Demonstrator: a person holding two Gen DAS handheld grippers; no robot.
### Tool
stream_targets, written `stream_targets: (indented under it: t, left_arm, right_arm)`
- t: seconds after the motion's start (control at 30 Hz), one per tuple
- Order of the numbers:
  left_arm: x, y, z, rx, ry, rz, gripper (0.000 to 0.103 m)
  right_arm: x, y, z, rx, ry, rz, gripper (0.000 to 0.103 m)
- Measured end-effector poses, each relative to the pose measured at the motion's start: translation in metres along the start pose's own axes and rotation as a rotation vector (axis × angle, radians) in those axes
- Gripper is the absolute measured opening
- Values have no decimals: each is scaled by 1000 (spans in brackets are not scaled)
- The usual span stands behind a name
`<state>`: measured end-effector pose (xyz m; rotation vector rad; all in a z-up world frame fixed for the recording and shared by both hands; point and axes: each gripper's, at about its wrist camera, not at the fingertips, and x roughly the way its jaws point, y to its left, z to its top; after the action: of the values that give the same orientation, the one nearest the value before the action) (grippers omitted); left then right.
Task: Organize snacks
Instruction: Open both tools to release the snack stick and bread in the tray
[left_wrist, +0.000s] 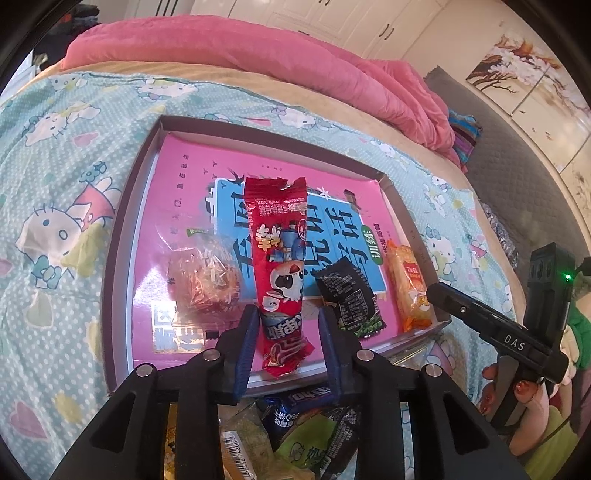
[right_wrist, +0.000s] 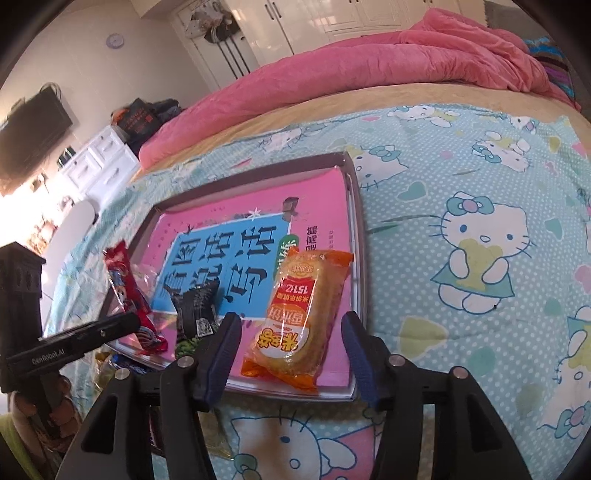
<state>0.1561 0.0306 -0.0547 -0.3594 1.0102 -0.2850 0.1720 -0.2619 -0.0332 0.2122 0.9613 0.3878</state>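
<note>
The red snack packet (left_wrist: 282, 271) is a long, narrow foil sachet with cartoon figures and white lettering, its far end torn and ragged. It lies lengthwise on the pink book (left_wrist: 184, 192) inside the shallow tray (left_wrist: 122, 206), running from the centre of the left wrist frame down to lower centre. To its left sits a round cake in clear wrap (left_wrist: 203, 280); to its right a black packet (left_wrist: 347, 295) with green at its near end, and further right the orange packet (right_wrist: 299, 314), a clear-fronted sachet with a pale golden cake inside and yellow characters on red bands. In the right wrist frame the orange packet lies in the lower centre, on the book's near right corner, its lower end just over the book's edge.

The left tool (left_wrist: 288, 332) points down at the tray, its blue pads either side of the red packet's near end; the left pad is at the wrapper's edge and the right stands clear of it, so the jaws are partly apart and not clamping. The right tool (right_wrist: 291, 347) is tilted down likewise, its jaws wider, with clear gaps on both sides of the orange packet, holding nothing. A hand (left_wrist: 517, 391) grips the right tool's handle at the lower right of the left wrist frame. More loose snacks (left_wrist: 295, 432) lie heaped under the left tool at the bottom of the frame, on the cartoon-cat bed sheet (right_wrist: 480, 229).
</note>
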Motion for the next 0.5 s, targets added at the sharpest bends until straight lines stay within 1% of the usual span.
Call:
stream_targets:
  t: [0.17,0.23,0.27,0.47,0.5]
  left_arm:
    - [-2,-3,-1,4,-2,-4,36]
    - [-5,-3,-1,4,-9,-7,44]
    - [-7,-3,-1,3,-16,-12,45]
    - [-18,-4,0,4,-48,-26,49]
    - [-19,-4,0,4,-51,-24,50]
  right_arm:
    - [-1,-1,2,9,-5,4,56]
    - [-2,-1,2,7,-9,0,56]
    - [-2,-1,2,8,-11,1,56]
    - [-6,-3,3,19,-28,2,57]
    - [-6,-3,3,20,-30,1,57]
